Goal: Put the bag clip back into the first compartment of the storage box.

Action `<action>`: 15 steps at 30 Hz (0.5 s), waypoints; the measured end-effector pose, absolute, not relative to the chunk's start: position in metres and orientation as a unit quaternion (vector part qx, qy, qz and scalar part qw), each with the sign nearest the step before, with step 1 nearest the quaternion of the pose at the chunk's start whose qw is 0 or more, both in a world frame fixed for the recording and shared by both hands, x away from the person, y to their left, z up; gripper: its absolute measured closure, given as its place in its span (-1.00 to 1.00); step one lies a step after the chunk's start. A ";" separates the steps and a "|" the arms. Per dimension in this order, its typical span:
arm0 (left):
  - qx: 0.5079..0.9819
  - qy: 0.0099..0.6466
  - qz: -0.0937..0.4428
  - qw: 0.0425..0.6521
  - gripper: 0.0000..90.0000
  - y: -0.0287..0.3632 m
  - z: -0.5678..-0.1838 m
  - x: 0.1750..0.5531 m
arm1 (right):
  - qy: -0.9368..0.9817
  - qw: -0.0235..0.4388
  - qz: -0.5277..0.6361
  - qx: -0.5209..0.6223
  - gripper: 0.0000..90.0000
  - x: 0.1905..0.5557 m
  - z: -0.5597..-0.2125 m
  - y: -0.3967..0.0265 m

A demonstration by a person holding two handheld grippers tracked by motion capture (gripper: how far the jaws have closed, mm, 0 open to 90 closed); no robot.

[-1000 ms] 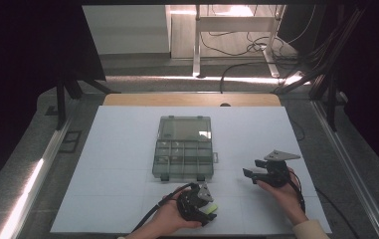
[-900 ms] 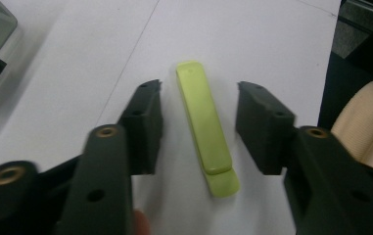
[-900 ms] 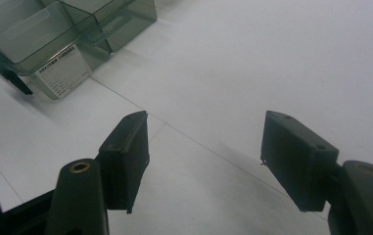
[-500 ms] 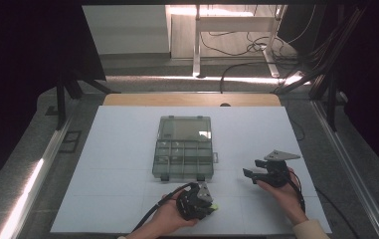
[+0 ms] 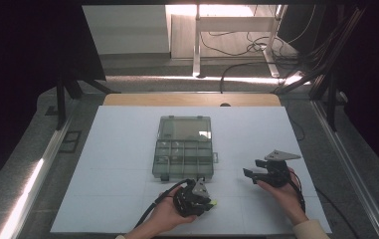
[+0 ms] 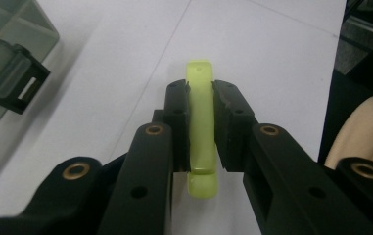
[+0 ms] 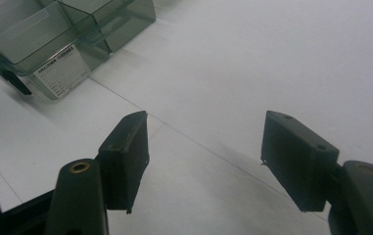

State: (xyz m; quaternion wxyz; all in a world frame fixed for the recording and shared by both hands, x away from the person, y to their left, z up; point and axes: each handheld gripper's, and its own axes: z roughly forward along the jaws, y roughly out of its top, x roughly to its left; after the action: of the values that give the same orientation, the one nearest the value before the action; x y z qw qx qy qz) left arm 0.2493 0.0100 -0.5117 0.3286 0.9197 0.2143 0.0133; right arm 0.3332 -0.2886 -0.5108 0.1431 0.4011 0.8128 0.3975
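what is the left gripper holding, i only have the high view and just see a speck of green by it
Observer: The left gripper is shut on a yellow-green plastic piece, long and flat, clamped on its two sides between the pads.
Operator: does it stick out past the jaws
Observer: Yes, its rounded tip pokes out beyond the jaw ends and the other end hangs out behind them.
Operator: and the right one, anything in it
Observer: No. The right gripper is open with bare white table between its pads. The clear organizer box sits off to its upper left.
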 end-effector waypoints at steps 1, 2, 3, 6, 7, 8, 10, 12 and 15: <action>0.919 0.215 0.014 0.330 0.73 0.011 -0.511 0.250 | 0.813 0.143 0.397 0.401 -0.24 0.333 -0.511 -0.289; 0.918 0.216 0.015 0.332 0.73 0.013 -0.510 0.250 | 0.813 0.143 0.398 0.401 -0.24 0.333 -0.511 -0.289; 0.917 0.218 0.015 0.334 0.74 0.014 -0.509 0.251 | 0.813 0.143 0.397 0.402 -0.24 0.333 -0.511 -0.289; 0.911 0.227 0.012 0.345 0.74 0.018 -0.506 0.252 | 0.813 0.142 0.397 0.400 -0.24 0.333 -0.511 -0.289; 0.909 0.230 0.012 0.348 0.74 0.019 -0.506 0.253 | 0.813 0.142 0.397 0.401 -0.24 0.333 -0.511 -0.289; 0.908 0.231 0.012 0.350 0.74 0.021 -0.505 0.254 | 0.813 0.142 0.397 0.401 -0.24 0.333 -0.511 -0.289; 0.901 0.242 0.011 0.361 0.74 0.023 -0.503 0.255 | 0.813 0.143 0.397 0.401 -0.24 0.333 -0.511 -0.289; 0.901 0.241 0.014 0.361 0.74 0.026 -0.501 0.256 | 0.813 0.143 0.397 0.402 -0.24 0.333 -0.511 -0.289; 0.896 0.248 0.014 0.367 0.74 0.029 -0.500 0.257 | 0.813 0.143 0.397 0.401 -0.24 0.333 -0.511 -0.289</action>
State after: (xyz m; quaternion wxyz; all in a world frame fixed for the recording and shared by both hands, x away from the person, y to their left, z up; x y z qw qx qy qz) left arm 0.2571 0.0290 -0.4998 0.3675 0.8962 0.2483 0.0140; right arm 0.3332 -0.2886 -0.5107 0.1432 0.4007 0.8134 0.3966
